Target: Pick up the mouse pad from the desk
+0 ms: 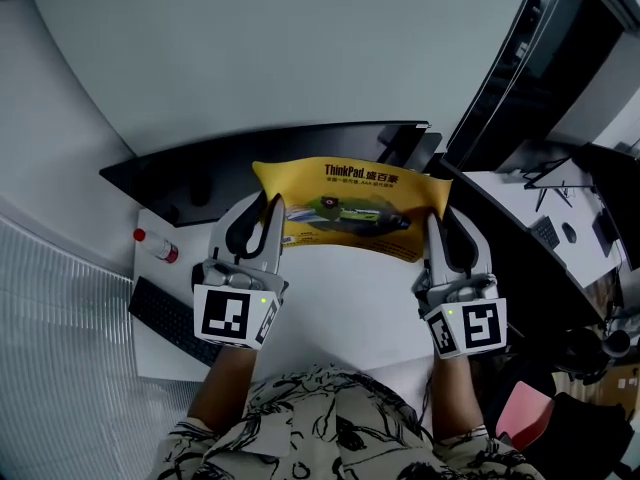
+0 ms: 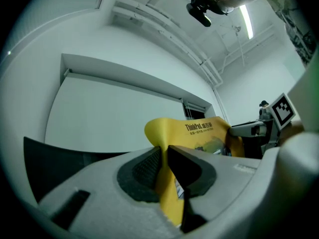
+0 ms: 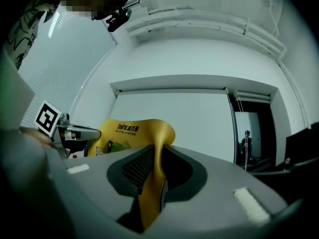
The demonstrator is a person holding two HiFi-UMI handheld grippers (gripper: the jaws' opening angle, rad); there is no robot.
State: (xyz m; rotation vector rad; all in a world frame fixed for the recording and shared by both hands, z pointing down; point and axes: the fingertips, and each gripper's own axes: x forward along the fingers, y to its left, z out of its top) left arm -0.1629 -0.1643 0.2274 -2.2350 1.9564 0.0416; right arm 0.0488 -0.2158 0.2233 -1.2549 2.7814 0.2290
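The yellow mouse pad with dark print hangs in the air above the white desk, stretched between both grippers. My left gripper is shut on its left edge, and my right gripper is shut on its right edge. In the left gripper view the mouse pad is pinched between the dark pads and curls up beyond them. The right gripper view shows the same: the mouse pad is clamped between the jaws, with the left gripper beyond it.
A black keyboard lies at the desk's left, with a small bottle with a red cap behind it. A dark monitor base runs along the back. A second desk with dark gear stands to the right.
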